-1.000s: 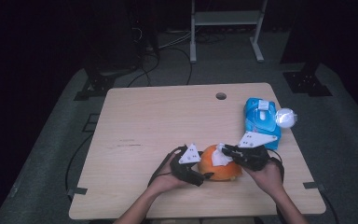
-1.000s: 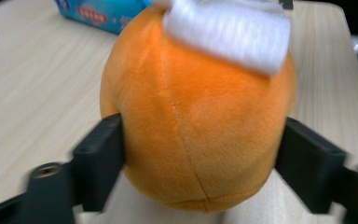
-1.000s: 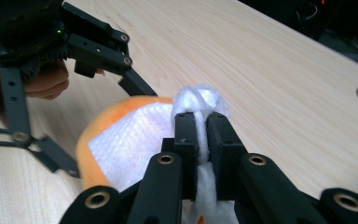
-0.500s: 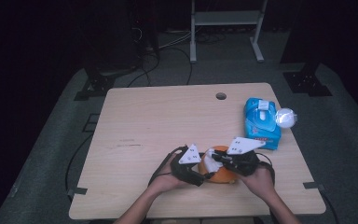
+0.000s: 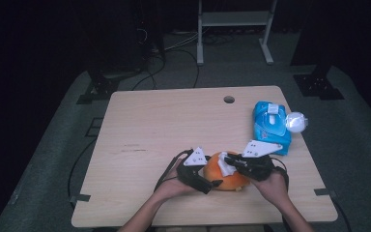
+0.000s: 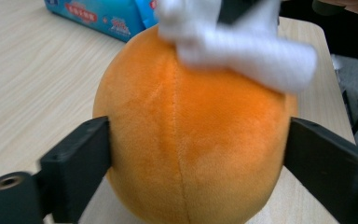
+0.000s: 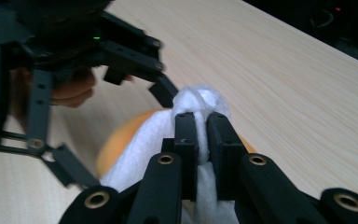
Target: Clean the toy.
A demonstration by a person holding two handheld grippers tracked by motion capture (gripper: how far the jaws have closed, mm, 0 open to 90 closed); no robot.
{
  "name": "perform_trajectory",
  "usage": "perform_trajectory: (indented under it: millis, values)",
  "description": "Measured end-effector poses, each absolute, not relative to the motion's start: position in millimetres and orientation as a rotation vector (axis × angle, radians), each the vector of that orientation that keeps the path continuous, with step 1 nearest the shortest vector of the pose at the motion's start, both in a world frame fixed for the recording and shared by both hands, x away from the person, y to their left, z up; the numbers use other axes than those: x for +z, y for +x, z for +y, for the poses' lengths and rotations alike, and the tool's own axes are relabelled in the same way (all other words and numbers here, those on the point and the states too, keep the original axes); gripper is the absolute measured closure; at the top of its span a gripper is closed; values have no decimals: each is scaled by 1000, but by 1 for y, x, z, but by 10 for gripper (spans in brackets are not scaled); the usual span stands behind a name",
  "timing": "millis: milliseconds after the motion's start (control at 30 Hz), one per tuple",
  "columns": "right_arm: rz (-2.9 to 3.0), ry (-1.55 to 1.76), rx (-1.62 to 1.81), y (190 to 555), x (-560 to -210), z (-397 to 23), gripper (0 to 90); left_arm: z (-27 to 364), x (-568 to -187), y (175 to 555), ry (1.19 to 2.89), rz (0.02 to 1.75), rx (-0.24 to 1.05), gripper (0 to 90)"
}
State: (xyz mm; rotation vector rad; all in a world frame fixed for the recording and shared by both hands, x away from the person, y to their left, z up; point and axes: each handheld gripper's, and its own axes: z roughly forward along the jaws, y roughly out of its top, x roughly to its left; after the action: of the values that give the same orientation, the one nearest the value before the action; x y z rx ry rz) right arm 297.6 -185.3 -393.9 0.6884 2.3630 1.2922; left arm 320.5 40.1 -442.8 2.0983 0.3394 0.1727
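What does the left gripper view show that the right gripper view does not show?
Left gripper view alone: the blue wipes pack behind the orange plush ball, and the left gripper jaws pressing the ball's two sides. Right gripper view alone: the right gripper shut on the white wipe, and a hand behind the left gripper. Both: ball, wipe, table.

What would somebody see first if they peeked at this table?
First, the bright orange plush ball near the front edge of the wooden table, squeezed between the jaws of the left gripper. On top of it, the right gripper pinches a white wipe. A blue wipes pack lies further back, towards the table's right edge.
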Motion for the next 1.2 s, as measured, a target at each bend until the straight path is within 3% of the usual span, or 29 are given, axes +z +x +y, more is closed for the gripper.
perform_trajectory:
  millis: [67, 167, 267, 433, 567, 733, 933, 1200]
  values:
    - [2375, 665, 1272, 296, -394, -182, 823, 44, -443, 322, 2115, 330, 173, 203]
    - [2363, 705, 1282, 301, -394, -192, 823, 52, -444, 328, 2133, 379, 132, 230]
    - [2348, 763, 1277, 306, -398, -205, 823, 59, -448, 334, 2110, 427, 88, 228]
    - [2328, 813, 1286, 308, -401, -212, 823, 57, -436, 333, 2003, 441, 104, 88]
    - [2350, 764, 1327, 303, -399, -200, 822, 47, -435, 325, 2050, 351, 177, 131]
    - [2360, 723, 1302, 303, -399, -197, 823, 56, -439, 330, 2052, 394, 148, 219]
    - [2345, 791, 1277, 307, -404, -211, 823, 64, -443, 337, 2026, 475, 97, 217]
    - [2349, 721, 1284, 298, -395, -197, 782, 58, -443, 335, 2018, 496, 93, 216]
